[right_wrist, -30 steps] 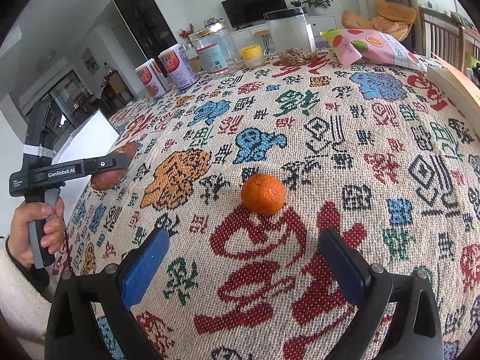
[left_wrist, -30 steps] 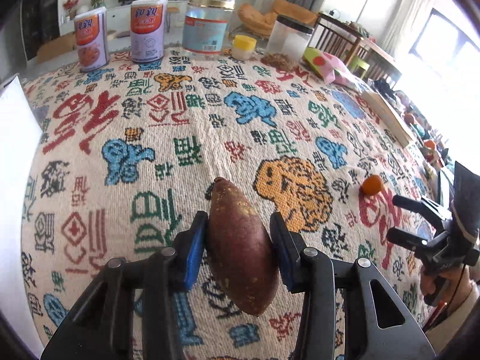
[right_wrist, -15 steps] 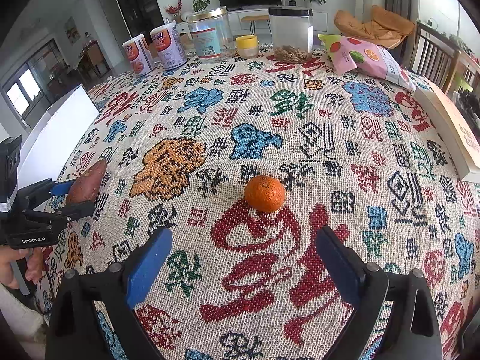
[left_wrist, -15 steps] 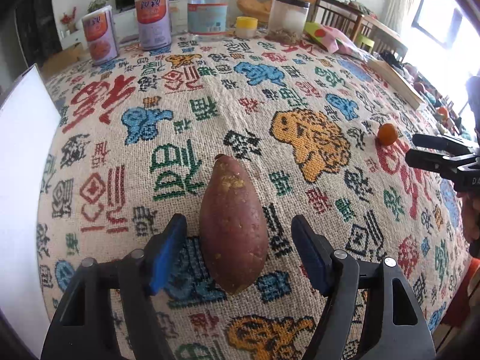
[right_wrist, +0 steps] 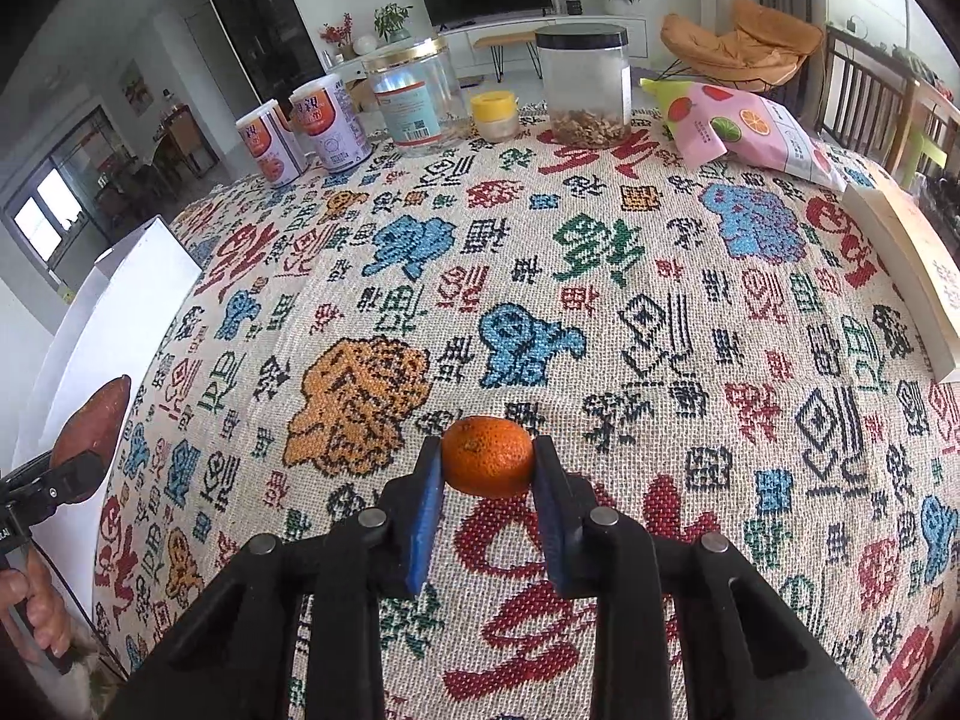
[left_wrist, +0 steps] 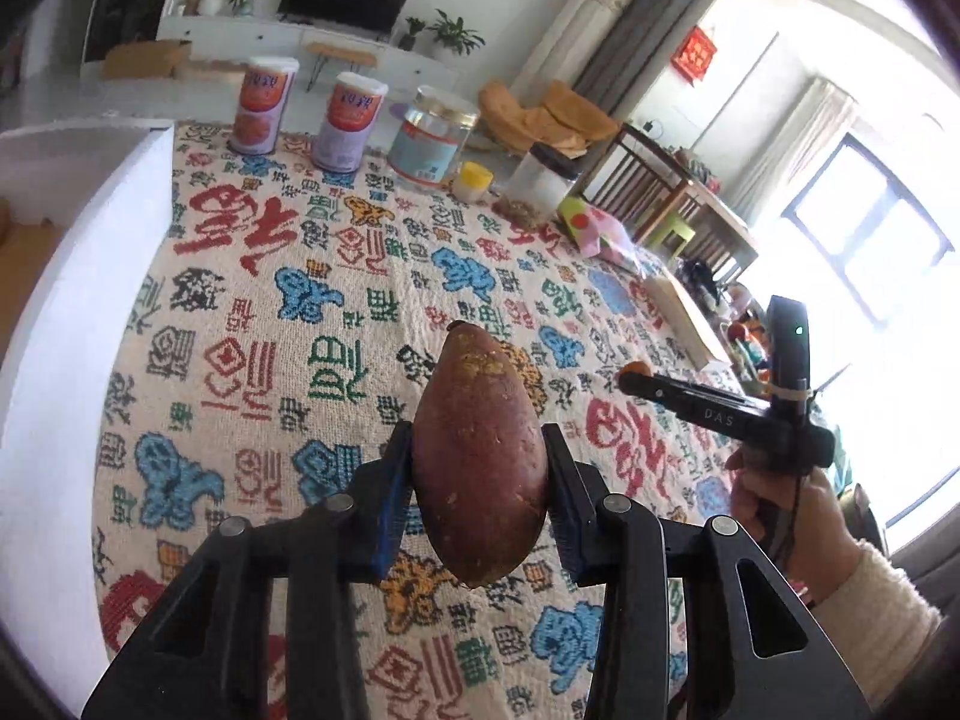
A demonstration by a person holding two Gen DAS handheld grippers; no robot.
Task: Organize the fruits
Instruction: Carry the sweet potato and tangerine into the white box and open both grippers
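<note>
Sweet potato [left_wrist: 480, 468] clamped lengthwise in the left gripper [left_wrist: 478, 501], blue pads pressed to both its flanks, pointed tip aimed away toward the far side of the desk [left_wrist: 360, 276]. It hangs clear of the patterned cloth. Seen from the right wrist camera, the same root sits at the far left edge, over the white box [right_wrist: 120, 324] that stands against the desk's left side.

Right gripper [right_wrist: 487, 468] closed on a mandarin [right_wrist: 487, 456]; both pads touch the fruit's sides. The fruit is above the red woven motif near the desk's near edge; whether it clears the cloth or rests on it, I cannot tell. From the left wrist view only a sliver of orange shows at the tip of those jaws, with a hand [left_wrist: 786, 516] in a cream sleeve on the handle.

Far side of the desk, left to right: two printed cans [right_wrist: 300, 132], a clear jar with a gold lid [right_wrist: 414, 96], a small yellow-lidded pot [right_wrist: 493, 114], a black-lidded jar with nuts at the bottom [right_wrist: 585, 84], a pink snack bag [right_wrist: 744, 126]. A book [right_wrist: 912, 264] lies along the right edge.
</note>
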